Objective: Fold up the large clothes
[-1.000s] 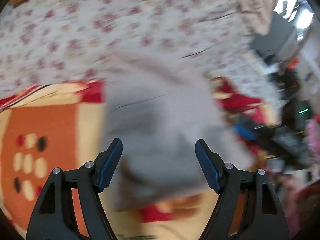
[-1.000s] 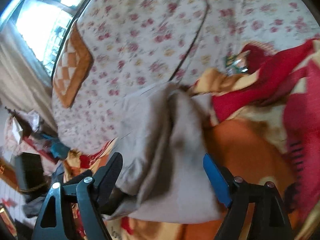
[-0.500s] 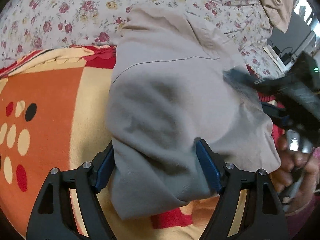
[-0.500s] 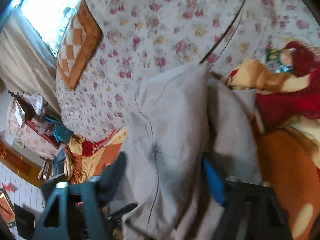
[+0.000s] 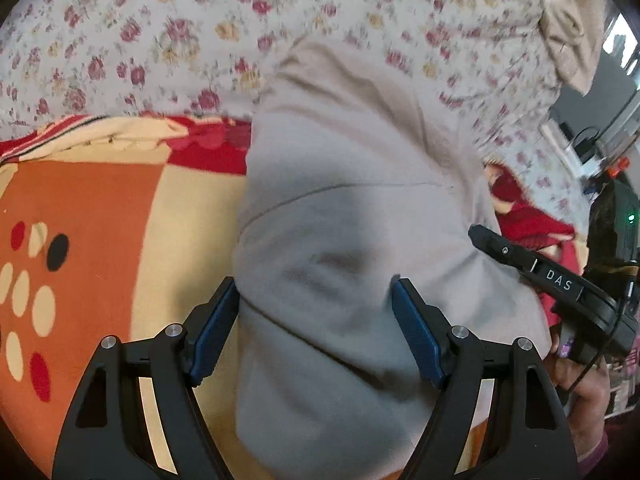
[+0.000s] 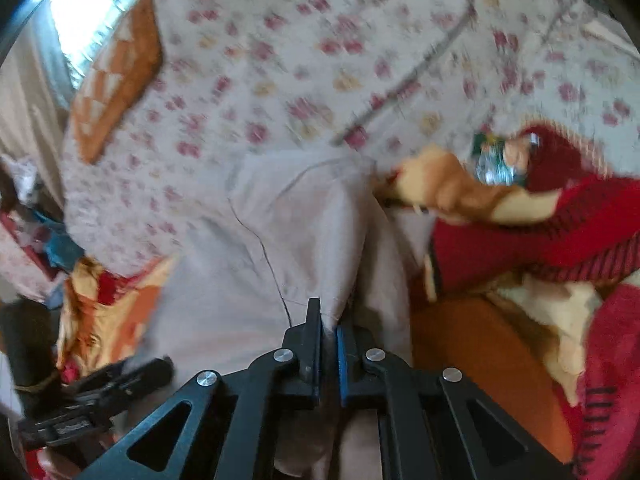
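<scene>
Two tools work one beige-grey cotton garment (image 5: 360,208), which lies bunched on an orange, cream and red patterned blanket (image 5: 92,200) spread over a white bedsheet with a red floral print (image 5: 168,36). Left tool (image 5: 314,332): jaws wide, blue pads on either side of a raised mound of the cloth; whether the pads press on it cannot be told. Right tool (image 6: 329,354): jaws drawn together, a thin ridge of the garment (image 6: 280,248) pinched between its pads. In the left wrist view the right tool (image 5: 552,280) reaches in from the right edge, its tip at the garment's side. An orange and white checked cushion (image 6: 116,76) lies at the bed's far corner.
</scene>
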{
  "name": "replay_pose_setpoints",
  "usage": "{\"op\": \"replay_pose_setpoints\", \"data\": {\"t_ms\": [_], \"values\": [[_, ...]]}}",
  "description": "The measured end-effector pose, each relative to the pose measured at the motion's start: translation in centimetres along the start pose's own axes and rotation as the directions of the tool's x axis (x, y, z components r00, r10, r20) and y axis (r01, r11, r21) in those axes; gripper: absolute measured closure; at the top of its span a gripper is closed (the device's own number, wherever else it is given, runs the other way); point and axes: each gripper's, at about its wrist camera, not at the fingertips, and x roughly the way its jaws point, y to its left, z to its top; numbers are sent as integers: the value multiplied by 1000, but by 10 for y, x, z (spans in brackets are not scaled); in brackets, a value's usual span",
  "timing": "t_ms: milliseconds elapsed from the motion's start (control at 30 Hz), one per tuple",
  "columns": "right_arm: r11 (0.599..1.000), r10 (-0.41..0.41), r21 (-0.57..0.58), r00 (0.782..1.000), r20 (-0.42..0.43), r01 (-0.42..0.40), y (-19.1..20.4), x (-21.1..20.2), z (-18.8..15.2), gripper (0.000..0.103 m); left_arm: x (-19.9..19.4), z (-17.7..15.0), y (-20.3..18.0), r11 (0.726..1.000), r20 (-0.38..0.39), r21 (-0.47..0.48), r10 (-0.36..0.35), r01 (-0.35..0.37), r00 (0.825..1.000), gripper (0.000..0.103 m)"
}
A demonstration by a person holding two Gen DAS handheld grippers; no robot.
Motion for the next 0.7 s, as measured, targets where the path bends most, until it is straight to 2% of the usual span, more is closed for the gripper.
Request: {"op": "replay_pose_setpoints", "data": {"t_ms": [100,133,200,233,267,300,400,433,467,500,533,567,600,700], "values": [[1000,1,15,1000,10,-1,-2,-1,-1,98,0,-3,-3,1000,6,16,18,-18,1000,26],[999,7,31,1000,21,-7,-3,-8,0,92,-1,-3,-3,1000,5,20,17,-17,1000,26],[999,-4,53,1000,21,3,-4,-25,0,69,0,-4,-2,1000,2,23,18,-18,1000,26],[998,0,58,1000,21,-2,-3,-32,-1,45,0,-4,-2,1000,1,22,19,-19,1000,26],[998,21,65,999,24,-22,-1,-40,-5,30,0,-4,-2,1000,2,22,19,-19,1000,26],[996,50,73,998,25,-52,1,-48,-10,28,0,-5,-2,1000,4,22,19,-19,1000,26],[988,135,84,991,-18,-133,10,-52,-27,28,0,-5,-1,1000,10,21,24,-24,1000,26],[985,156,77,987,-42,-152,14,-49,-34,31,0,-6,-1,1000,11,19,25,-25,1000,25],[987,158,54,985,-70,-154,19,-44,-40,55,-1,-7,0,1000,4,16,26,-26,1000,25],[992,130,4,987,-95,-130,25,-38,-45,73,-2,-8,0,1000,-2,11,20,-20,1000,26],[996,59,-65,992,-110,-66,33,-33,-50,87,-6,-10,1,1000,-11,4,7,-7,1000,26],[993,8,-117,994,-106,-20,37,-32,-53,90,-10,-12,4,1000,-10,-1,-7,7,1000,26],[989,-8,-147,995,-100,-7,37,-35,-56,91,-14,-16,7,1000,2,-4,-18,18,1000,25],[984,-86,-163,992,-95,70,25,-30,-61,92,-7,-22,15,1000,-17,-5,-11,10,1000,23]]}}
